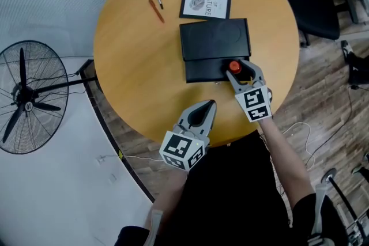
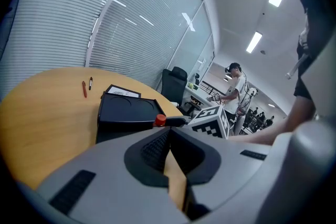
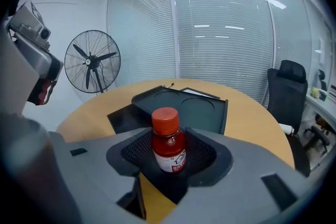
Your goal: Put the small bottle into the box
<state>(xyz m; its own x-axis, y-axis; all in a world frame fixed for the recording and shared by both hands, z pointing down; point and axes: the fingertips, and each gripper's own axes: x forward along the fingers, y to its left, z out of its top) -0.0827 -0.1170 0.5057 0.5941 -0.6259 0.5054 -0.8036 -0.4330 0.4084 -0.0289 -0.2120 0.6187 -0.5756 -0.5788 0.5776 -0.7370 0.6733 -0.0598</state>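
You are gripping the small bottle (image 3: 168, 145) between the fingers of your right gripper (image 1: 240, 72). The jaws are pressing in on its labelled body, it is standing upright, and its red cap is rising clear above the pads. Just ahead of those fingertips is lying the black box (image 1: 214, 41). The bottle is hovering at the box's near edge and is not yet inside. Your left gripper (image 2: 169, 139) is pinched together with nothing between its jaws. It is hanging well to the left of the bottle and short of the box.

Straight ahead of your right fingers a panel with two round recesses (image 3: 189, 105) is sitting tilted, probably the lid. The dark open part (image 3: 123, 118) is showing ahead and to their left.

- **Wrong landing:** if you let go straight ahead, the bottle is likely to land on that slope and roll off.
- **Loose hold:** the pads are holding only a narrow band of a round body, so tipping the gripper could let the bottle swing or slip.
- **Unbraced box:** nothing is holding the box, so a bump from your fingertips could shove it toward the pens (image 1: 157, 3) and the card (image 1: 206, 3) beyond it.
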